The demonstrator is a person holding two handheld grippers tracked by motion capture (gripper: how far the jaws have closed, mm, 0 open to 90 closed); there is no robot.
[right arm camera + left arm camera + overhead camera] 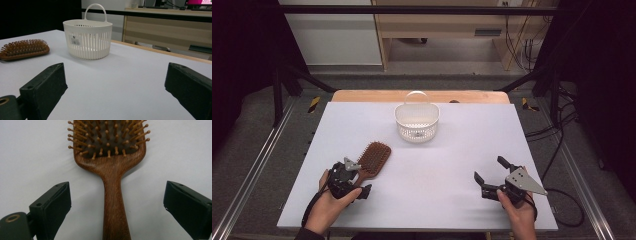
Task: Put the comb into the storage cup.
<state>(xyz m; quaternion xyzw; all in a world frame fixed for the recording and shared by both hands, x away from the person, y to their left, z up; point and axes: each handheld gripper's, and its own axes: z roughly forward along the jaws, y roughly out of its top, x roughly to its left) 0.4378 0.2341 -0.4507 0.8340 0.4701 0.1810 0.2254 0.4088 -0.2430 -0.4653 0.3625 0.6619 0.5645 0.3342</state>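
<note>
Left gripper point(117, 207), lower left of the high view, jaws spread wide either side of the wooden paddle hairbrush point(110, 167) handle without touching it, brush lying bristles-up on the white table point(462, 165); right gripper point(493, 176), lower right, released; white slotted basket point(417, 121), upper centre.

Grained wooden hairbrush point(113, 195), matt white slotted plastic basket point(87, 41).

Hairbrush point(113, 185): dark reddish-brown wood w/ visible grain, lighter tan pins on a dark pad. Basket point(417, 121), upper centre of high view: off-white plastic, vertical slit pattern round the wall, small white label w/ dark print. Table point(452, 200): pale lavender-grey. Both grippers' jaws black; right gripper point(490, 172), lower right, has a grey plate.
</note>
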